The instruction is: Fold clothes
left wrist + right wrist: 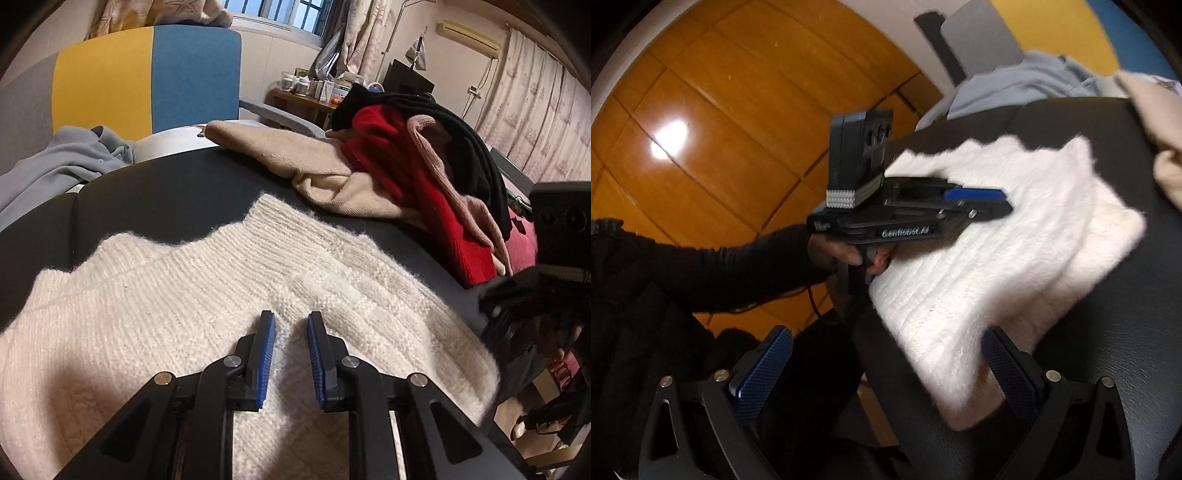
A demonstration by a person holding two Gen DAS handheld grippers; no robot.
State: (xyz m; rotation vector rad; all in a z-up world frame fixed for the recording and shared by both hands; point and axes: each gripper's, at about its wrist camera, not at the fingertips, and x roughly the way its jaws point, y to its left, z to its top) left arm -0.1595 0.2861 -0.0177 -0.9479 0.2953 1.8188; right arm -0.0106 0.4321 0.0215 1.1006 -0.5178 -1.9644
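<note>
Hovering my left gripper (291,328) over the fluffy white knitted sweater (207,295), I keep its blue pads a narrow gap apart with nothing pinched between them; the wool lies flat below the tips, so I judge this hand is released and free to press or smooth the fold rather than lift it. The sweater is spread on the dark padded table top (155,192), folded into a compact block, its ribbed edge toward twelve o'clock in the left wrist view. I read that as a fold nearly finished.

My right gripper (886,369) stands wide open at six o'clock in its own view, one pad off the table edge, the other just beside the sweater's near corner, gripping nothing. From there I could take that corner for a final tuck.

At two o'clock in the left view a heap waits: a beige knit garment (325,177), a red knitted garment (406,177) and a black garment (476,147) on top, kept well apart from the working space. A pale grey-blue garment (59,162) lies at ten o'clock beyond the table's edge.
</note>
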